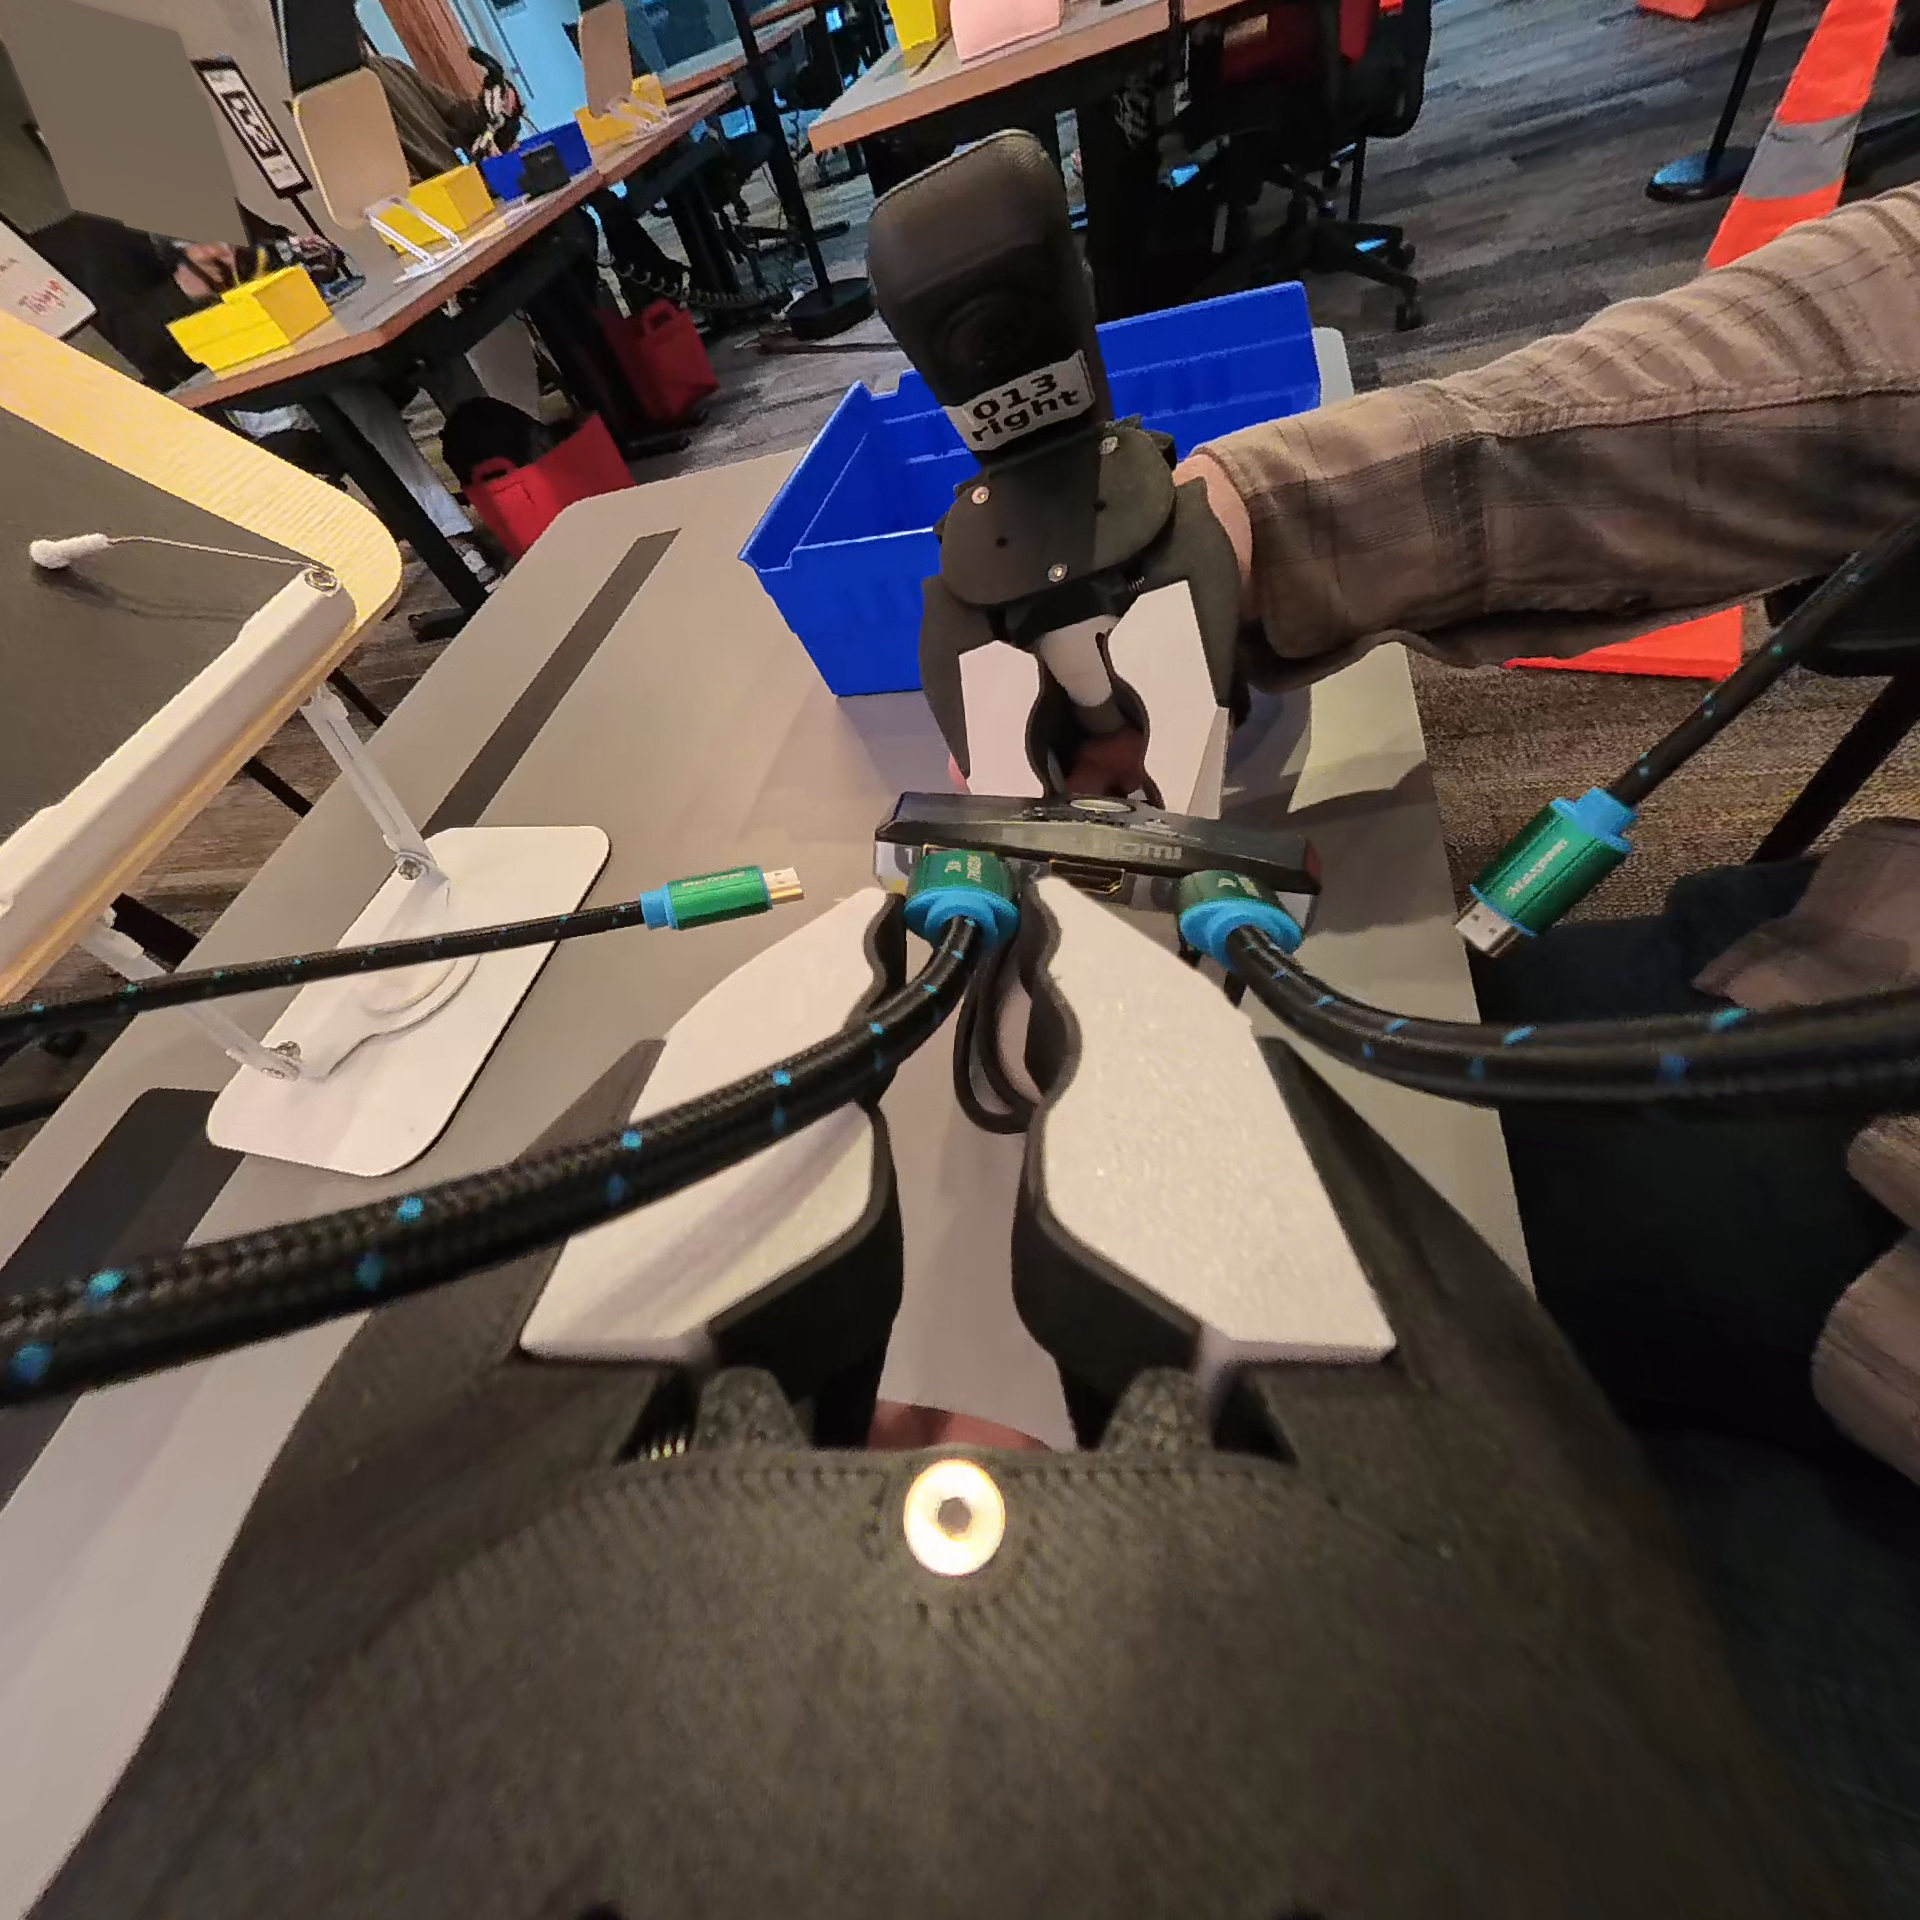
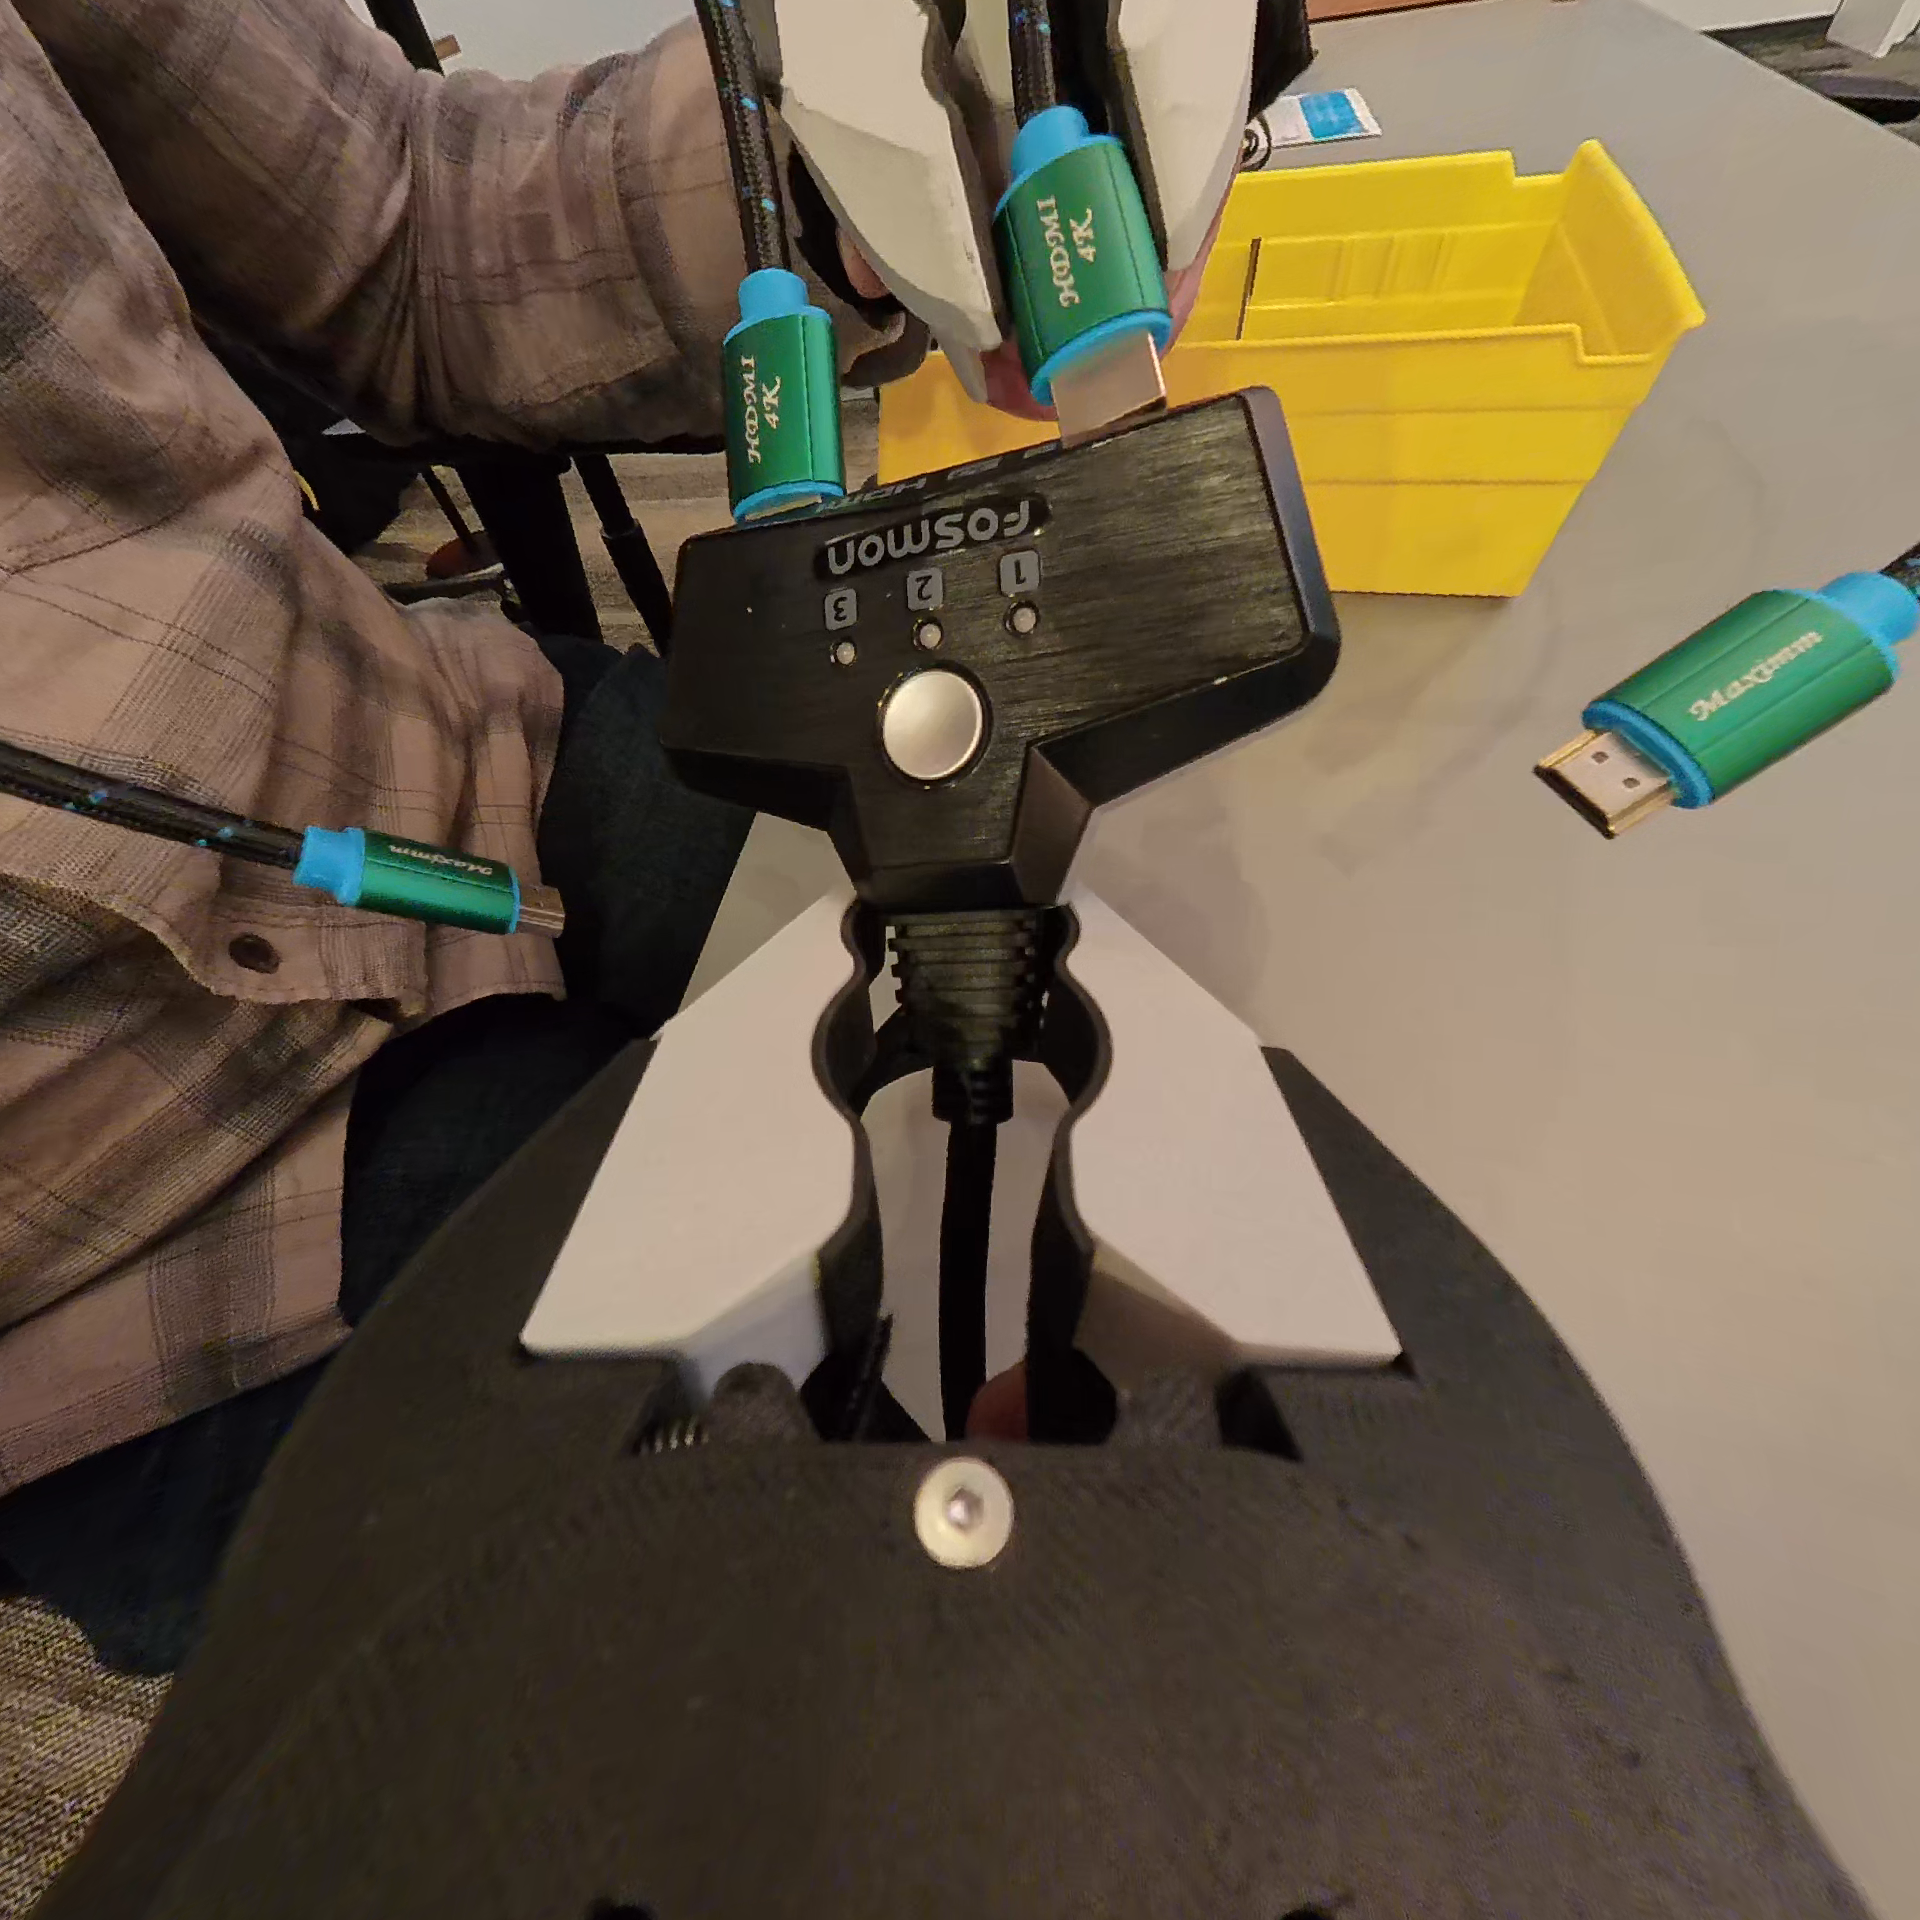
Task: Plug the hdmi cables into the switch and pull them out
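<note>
My right gripper [image 2: 971, 935] is closed on the ribbed strain relief at the stem of the black HDMI switch [image 2: 1039, 623], holding it off the grey table [image 2: 1558, 1039] with its port face turned away from that hand and toward my left. The left gripper [image 1: 961, 904] is pinched narrow on a green HDMI plug with blue collars [image 2: 1081, 260]. That plug's long axis points nearly straight into an end port, tilted a little off square. Its metal tip meets the port edge with much of the shell still bare, and I cannot tell how deep it sits. I judge that the coming move runs along that axis, in or out, and the left hand is the one placed for it while the right braces. A second green plug [image 2: 784, 405] sits in the far end port, close beside but not touching. The middle port [image 1: 1086, 878] between them is open. Two loose plugs hang in the air, one to the right [image 2: 1745, 707] and one by the plaid sleeve [image 2: 436, 883], both well clear. A yellow bin [image 2: 1455, 364] stands behind the switch and a blue bin [image 1: 831, 520] behind my right gripper. The braided cables drape over my left fingers and could tug the plug sideways.
</note>
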### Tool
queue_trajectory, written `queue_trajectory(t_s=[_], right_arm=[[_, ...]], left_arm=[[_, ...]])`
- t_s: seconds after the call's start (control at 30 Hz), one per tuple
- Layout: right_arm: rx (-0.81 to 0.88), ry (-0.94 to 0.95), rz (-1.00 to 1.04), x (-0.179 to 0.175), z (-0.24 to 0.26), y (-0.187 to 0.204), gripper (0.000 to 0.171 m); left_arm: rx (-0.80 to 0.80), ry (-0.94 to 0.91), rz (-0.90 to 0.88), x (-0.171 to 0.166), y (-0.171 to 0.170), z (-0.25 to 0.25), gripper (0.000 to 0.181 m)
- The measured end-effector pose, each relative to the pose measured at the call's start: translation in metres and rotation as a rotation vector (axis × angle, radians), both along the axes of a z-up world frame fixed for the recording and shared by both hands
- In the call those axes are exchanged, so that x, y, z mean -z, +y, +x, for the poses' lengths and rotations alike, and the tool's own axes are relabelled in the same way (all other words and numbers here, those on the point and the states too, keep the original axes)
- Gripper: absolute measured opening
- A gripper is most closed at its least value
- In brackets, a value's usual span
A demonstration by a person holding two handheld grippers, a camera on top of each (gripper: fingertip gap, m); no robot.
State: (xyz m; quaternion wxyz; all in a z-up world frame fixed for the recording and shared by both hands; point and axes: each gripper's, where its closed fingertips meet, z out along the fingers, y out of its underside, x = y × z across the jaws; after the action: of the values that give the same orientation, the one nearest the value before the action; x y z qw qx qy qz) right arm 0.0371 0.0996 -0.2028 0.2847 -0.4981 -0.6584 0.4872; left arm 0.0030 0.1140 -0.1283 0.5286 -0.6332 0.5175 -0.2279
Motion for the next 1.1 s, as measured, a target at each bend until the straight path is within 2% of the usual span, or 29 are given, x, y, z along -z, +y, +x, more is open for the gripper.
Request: queue_trajectory(t_s=[1.1], right_arm=[[-0.067, -0.047, -0.029, 0.007, 0.004, -0.013, 0.025]], left_arm=[[0.039, 0.102, 0.019, 0.009, -0.009, -0.002, 0.020]])
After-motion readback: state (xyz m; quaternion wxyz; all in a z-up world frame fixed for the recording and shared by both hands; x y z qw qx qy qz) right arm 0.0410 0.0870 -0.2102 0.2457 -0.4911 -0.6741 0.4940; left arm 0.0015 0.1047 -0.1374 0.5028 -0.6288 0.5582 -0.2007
